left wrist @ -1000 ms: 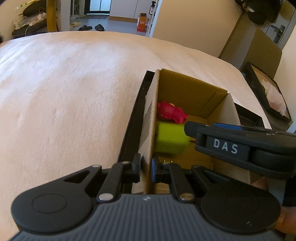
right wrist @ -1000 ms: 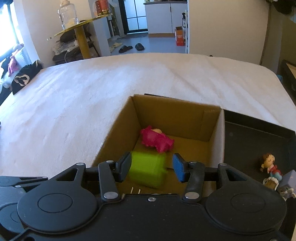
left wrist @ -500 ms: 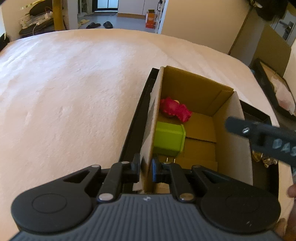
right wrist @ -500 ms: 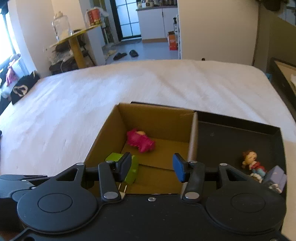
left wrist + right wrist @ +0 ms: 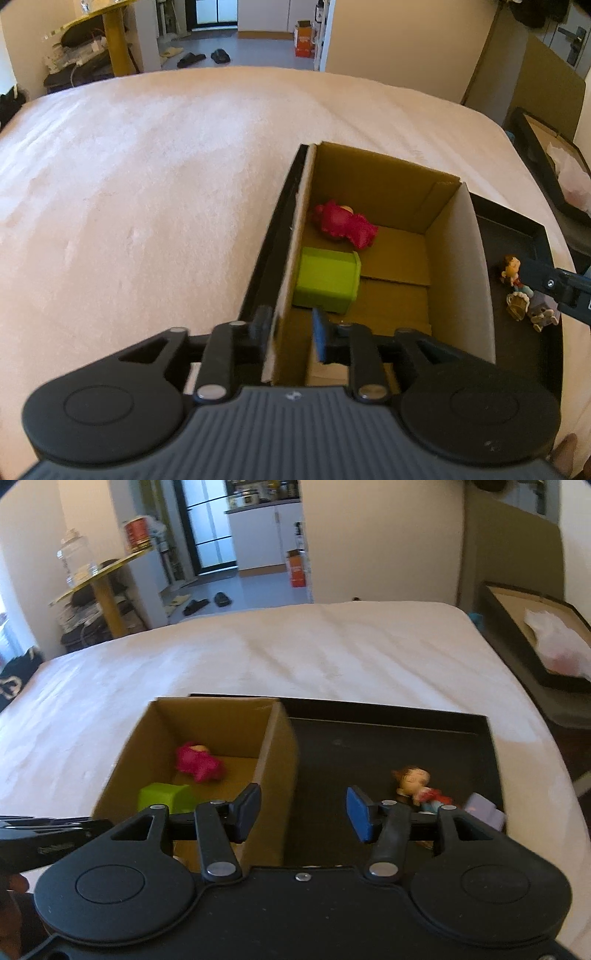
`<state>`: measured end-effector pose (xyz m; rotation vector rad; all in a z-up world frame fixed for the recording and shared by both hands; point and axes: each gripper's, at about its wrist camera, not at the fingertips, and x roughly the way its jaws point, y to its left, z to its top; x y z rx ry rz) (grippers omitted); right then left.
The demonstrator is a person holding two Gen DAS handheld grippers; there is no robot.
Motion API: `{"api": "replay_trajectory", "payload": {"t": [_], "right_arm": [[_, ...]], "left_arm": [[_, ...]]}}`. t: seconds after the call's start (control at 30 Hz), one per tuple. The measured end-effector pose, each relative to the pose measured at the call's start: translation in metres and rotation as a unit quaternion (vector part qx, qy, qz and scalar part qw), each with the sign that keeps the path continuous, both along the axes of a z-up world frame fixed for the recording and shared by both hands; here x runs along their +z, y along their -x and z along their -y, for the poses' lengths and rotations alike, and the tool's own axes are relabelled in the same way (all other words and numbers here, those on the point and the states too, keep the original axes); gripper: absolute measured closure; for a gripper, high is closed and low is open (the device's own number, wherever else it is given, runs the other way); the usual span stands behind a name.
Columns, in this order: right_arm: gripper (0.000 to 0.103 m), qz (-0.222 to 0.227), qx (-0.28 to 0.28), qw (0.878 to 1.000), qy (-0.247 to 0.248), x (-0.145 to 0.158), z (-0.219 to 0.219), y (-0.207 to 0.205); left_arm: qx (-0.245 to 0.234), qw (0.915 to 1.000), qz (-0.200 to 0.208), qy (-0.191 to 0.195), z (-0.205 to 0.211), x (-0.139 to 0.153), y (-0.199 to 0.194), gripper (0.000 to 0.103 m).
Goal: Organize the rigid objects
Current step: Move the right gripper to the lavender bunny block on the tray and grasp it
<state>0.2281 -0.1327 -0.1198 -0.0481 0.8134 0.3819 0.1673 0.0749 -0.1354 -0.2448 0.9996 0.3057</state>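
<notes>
An open cardboard box (image 5: pixel 458 266) (image 5: pixel 275 746) stands in the left part of a black tray (image 5: pixel 388 734) (image 5: pixel 517 229). Inside lie a green block (image 5: pixel 327 282) (image 5: pixel 162 797) and a pink toy (image 5: pixel 345 225) (image 5: pixel 197 762). My left gripper (image 5: pixel 291 332) straddles the box's near left wall, jaws slightly apart and loose on it. My right gripper (image 5: pixel 303 812) is open and empty above the box's right wall. Small figurines (image 5: pixel 415 784) (image 5: pixel 517 291) lie in the tray's right part.
The tray sits on a white bed (image 5: pixel 147 184). A second black tray holding a plastic bag (image 5: pixel 554 646) lies beyond the bed's right edge. A yellow side table (image 5: pixel 99 590) and floor clutter stand behind.
My right gripper left the green block in the box, rose and moved right, opening wider. My left gripper's jaws loosened from the box wall.
</notes>
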Motion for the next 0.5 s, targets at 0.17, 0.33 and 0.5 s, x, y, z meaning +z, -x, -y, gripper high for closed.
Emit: {"api": "replay_trajectory", "payload": {"t": [0.17,0.33,0.5], "right_arm": [[0.043,0.001,-0.039,0.999,0.001,-0.009,0.024,-0.004],[0.033,0.009,-0.09,0.996,-0.007,-0.021,0.047,-0.006],[0.033,0.007,-0.127,0.992,-0.013,-0.034,0.059,-0.008]], "left_arm": [[0.011,0.9997,-0.014,-0.015,0.006,0.0,-0.003,0.05],[0.018,0.9988,-0.029,-0.037,0.014,0.0,-0.008,0.043],[0.022,0.9977,-0.034,-0.053,0.019,0.004,-0.012,0.037]]}}
